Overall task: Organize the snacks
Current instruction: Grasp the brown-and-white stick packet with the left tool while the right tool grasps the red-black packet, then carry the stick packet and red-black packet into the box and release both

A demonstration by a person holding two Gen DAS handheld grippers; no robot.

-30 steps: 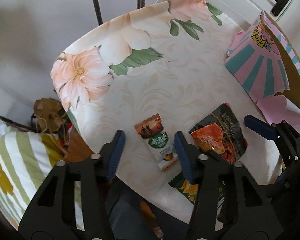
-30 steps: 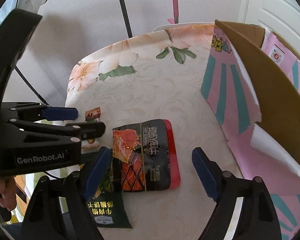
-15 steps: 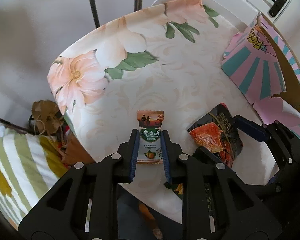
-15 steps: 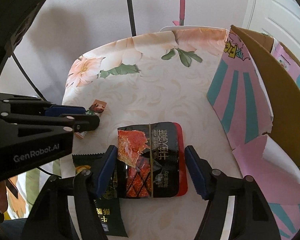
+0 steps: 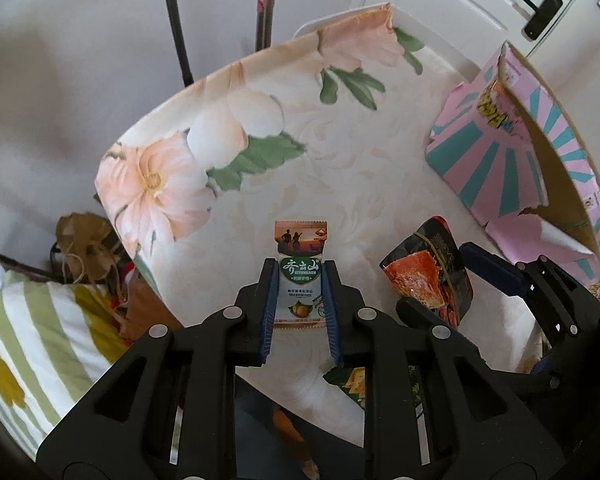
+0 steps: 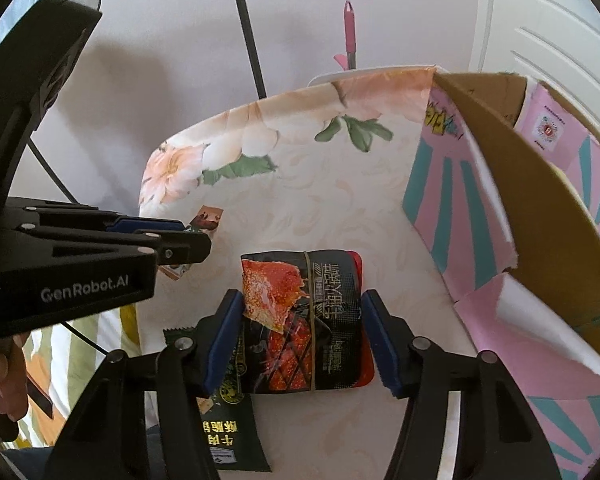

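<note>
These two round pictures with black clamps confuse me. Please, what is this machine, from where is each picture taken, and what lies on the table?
It is no robot: a person holds a two-finger clamp in each hand, and each clamp carries a wide-angle camera looking along its fingers. The left view shows the left gripper shut on a small white snack packet. The right view shows the right gripper closing around a black jerky pack, which partly covers a dark green packet. Everything lies on a flowered tablecloth. Beside it stands an open pink and teal cardboard box.
</note>
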